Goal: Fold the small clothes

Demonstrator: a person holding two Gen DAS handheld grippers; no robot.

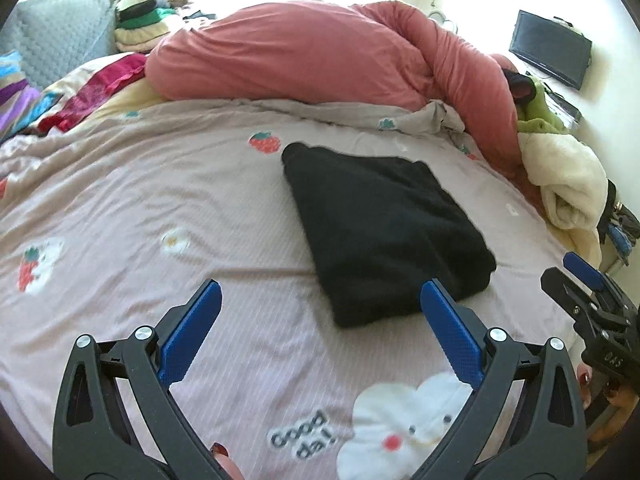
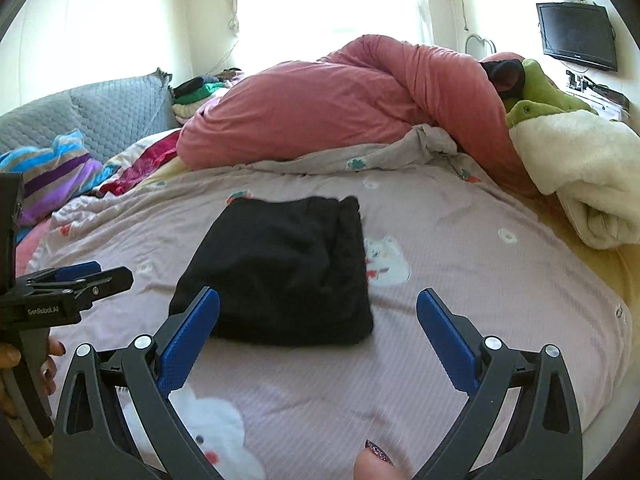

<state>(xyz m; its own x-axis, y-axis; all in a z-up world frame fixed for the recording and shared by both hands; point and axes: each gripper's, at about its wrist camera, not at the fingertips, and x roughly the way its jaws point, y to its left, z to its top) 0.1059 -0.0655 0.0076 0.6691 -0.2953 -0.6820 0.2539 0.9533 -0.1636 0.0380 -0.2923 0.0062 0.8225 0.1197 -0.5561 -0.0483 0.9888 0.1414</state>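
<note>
A black garment (image 1: 384,228) lies folded into a compact rectangle on the pink patterned bedsheet (image 1: 140,208); it also shows in the right wrist view (image 2: 280,268). My left gripper (image 1: 320,292) is open and empty, held above the sheet just in front of the garment's near edge. My right gripper (image 2: 318,300) is open and empty, also just in front of the garment. Each gripper shows at the edge of the other's view, the right one (image 1: 580,280) and the left one (image 2: 80,280).
A bunched pink duvet (image 1: 320,52) fills the back of the bed. A cream blanket (image 2: 580,172) and a green plush toy (image 2: 536,92) lie at the right. Colourful clothes (image 2: 60,168) and a grey cushion (image 1: 56,36) are at the left. A TV (image 2: 576,36) hangs on the wall.
</note>
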